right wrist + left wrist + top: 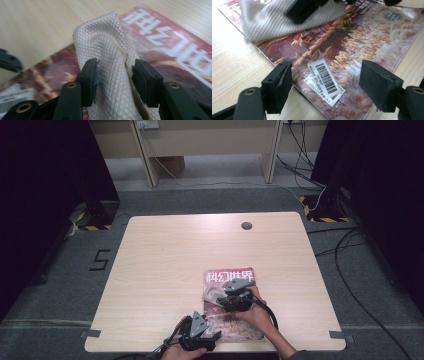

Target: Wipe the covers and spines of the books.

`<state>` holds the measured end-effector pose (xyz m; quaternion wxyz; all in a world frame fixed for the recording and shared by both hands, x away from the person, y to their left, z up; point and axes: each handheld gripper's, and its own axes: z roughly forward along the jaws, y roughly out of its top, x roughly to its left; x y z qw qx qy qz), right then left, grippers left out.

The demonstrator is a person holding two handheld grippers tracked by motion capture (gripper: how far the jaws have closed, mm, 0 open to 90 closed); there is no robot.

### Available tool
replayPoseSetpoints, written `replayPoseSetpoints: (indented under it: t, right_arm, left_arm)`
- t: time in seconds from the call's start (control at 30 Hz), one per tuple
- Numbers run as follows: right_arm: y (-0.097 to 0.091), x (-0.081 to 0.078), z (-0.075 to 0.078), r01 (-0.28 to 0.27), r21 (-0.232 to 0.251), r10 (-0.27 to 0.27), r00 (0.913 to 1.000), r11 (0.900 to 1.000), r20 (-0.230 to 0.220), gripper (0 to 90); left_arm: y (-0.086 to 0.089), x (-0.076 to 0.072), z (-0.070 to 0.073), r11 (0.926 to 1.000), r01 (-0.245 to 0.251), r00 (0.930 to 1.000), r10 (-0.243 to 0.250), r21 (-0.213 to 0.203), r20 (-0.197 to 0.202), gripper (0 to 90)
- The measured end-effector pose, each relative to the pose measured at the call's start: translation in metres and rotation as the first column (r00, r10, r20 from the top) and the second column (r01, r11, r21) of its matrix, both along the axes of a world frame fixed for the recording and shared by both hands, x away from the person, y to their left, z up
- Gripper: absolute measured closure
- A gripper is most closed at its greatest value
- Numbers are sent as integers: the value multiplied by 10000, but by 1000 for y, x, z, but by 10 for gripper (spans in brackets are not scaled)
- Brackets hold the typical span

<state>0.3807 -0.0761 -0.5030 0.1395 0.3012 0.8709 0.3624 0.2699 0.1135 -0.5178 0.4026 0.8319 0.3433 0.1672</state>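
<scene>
Cloth point(110, 50) of white waffle weave sits bunched between the right gripper point(113, 75) pads over a magazine point(352, 50), while the left gripper point(325, 82) jaws stand apart above its barcode label point(325, 77).

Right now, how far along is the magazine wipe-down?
Done: the magazine lies flat on the table, with the right gripper pinching the white cloth over its cover. In hand: the wipe itself; the left gripper hovers open over the barcode corner. Left: I cannot tell how much cover has been wiped.
</scene>
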Motion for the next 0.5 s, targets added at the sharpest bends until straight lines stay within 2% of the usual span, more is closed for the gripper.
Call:
replayPoseSetpoints:
  t: [0.3, 0.5]
  right_arm:
    - [-36, 19, 1, 1086, -57, -1086, 9941, 9941, 11, 542]
    - [-61, 31, 2, 1981, -65, -1980, 9802, 9802, 53, 542]
  left_arm:
    - [0, 0, 0, 10000, -4, 10000, 4, -46, -4, 254]
    - [0, 0, 0, 10000, 4, 10000, -4, -68, -20, 253]
